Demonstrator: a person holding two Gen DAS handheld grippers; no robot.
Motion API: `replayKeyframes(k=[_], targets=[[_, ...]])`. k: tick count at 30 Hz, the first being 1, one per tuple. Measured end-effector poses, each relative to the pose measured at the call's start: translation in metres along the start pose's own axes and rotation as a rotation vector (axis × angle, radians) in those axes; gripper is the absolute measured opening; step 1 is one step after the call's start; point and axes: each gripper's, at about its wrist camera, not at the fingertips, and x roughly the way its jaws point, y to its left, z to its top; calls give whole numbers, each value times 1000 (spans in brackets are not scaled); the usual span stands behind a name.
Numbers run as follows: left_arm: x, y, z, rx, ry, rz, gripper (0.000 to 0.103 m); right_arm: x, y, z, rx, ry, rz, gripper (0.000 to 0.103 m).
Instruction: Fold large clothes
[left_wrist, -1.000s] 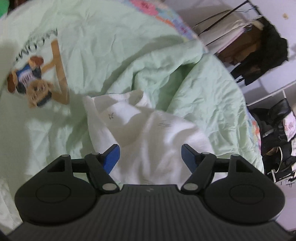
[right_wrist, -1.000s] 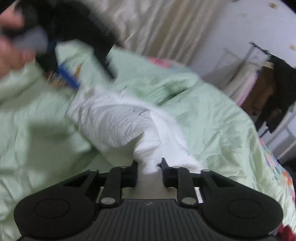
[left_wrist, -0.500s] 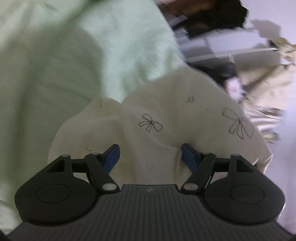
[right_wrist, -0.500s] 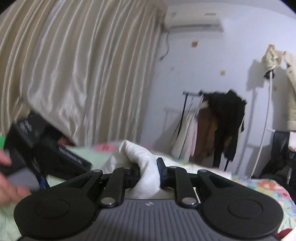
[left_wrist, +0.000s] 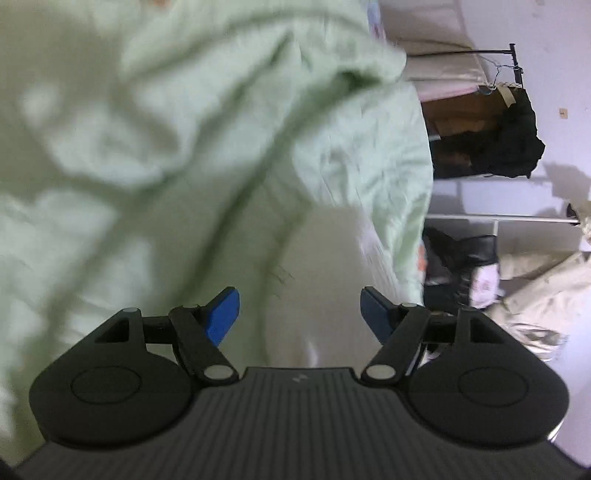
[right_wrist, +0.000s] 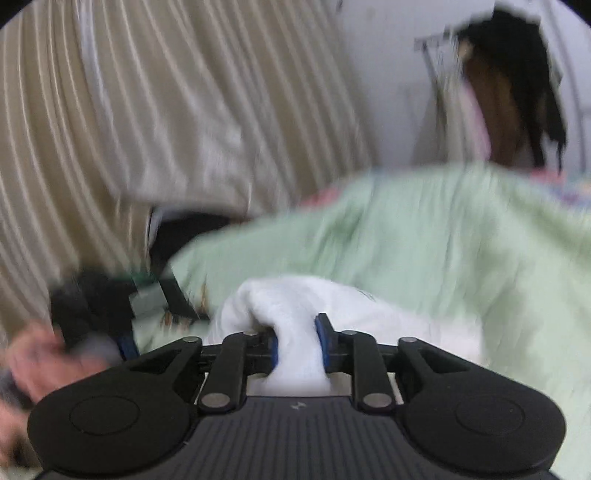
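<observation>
Right gripper (right_wrist: 297, 341): our blue pads (right_wrist: 324, 339) have just been opening, yet a bunched fold of the white garment (right_wrist: 295, 306) sits between them and looks lightly pinched. Left gripper (left_wrist: 300, 310): fingers spread wide, grasping nothing; pale cloth lies ahead of the gap, apart from either pad.

Outward: the white garment is heaped on the mint-green quilt (right_wrist: 424, 236), mostly low and centre in the right wrist view. In the left wrist view it is only a blurred pale patch (left_wrist: 325, 251) beside the quilt's edge. Beyond the quilt, a striped curtain (right_wrist: 129, 110) and a clothes rack (left_wrist: 487, 122).

Step in hand, as we judge it: setting the carried edge down. To do it well, we lower the fold flat before letting go fully, then bring the free left gripper to a clean corner, not a bunch. Blur hides the hem lines; we cannot tell which edge we hold.
</observation>
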Motion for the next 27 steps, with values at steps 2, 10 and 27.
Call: replayKeyframes(k=[2, 10, 27], targets=[[-13, -24, 2, 96, -37, 18, 74, -8, 5, -10, -32, -25, 28, 58], [14, -109, -22, 480, 41, 56, 80, -15, 52, -21, -260, -76, 118, 66], [6, -56, -28, 278, -56, 55, 81, -26, 8, -29, 346, 136, 78, 78]])
